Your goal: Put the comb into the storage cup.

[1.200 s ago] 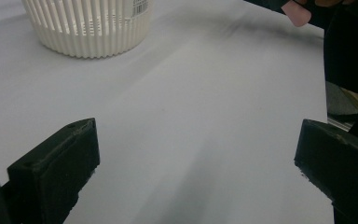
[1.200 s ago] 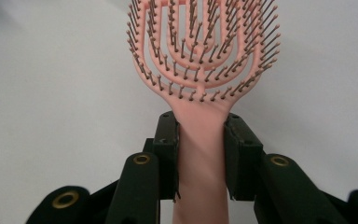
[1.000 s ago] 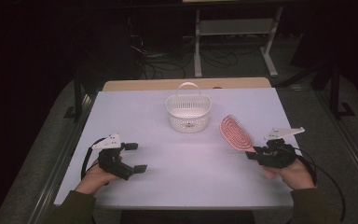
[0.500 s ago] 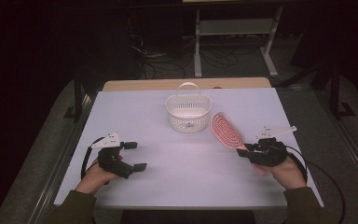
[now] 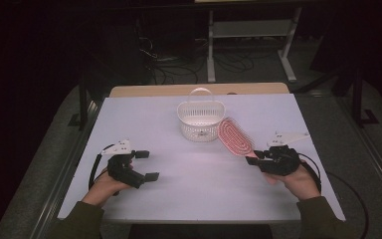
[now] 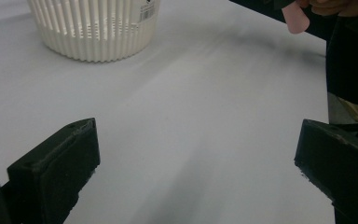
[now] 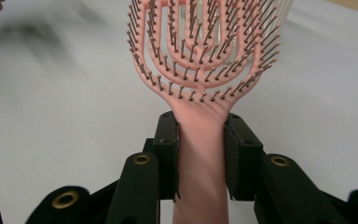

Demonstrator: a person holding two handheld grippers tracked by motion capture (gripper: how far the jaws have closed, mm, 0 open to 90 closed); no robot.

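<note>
In the high view, the right gripper (image 5: pixel 252 157) is sitting at the right of the frame, and its jaws are clenching the handle of a pink hairbrush (image 5: pixel 235 137). The brush head is reaching up and left toward the white basket (image 5: pixel 201 119) at the upper centre of the white table (image 5: pixel 199 194); whether it is touching the basket is hard to tell. In the right gripper view the hairbrush (image 7: pixel 204 60) is showing its bristles to the camera, its top is being cut off by the frame edge, and the jaws are pressing on both sides of the handle. The left gripper (image 5: pixel 148 165) is resting at the lower left with its jaws released and wide apart. In the left gripper view the basket (image 6: pixel 95 25) is being cut off at the upper left.
</note>
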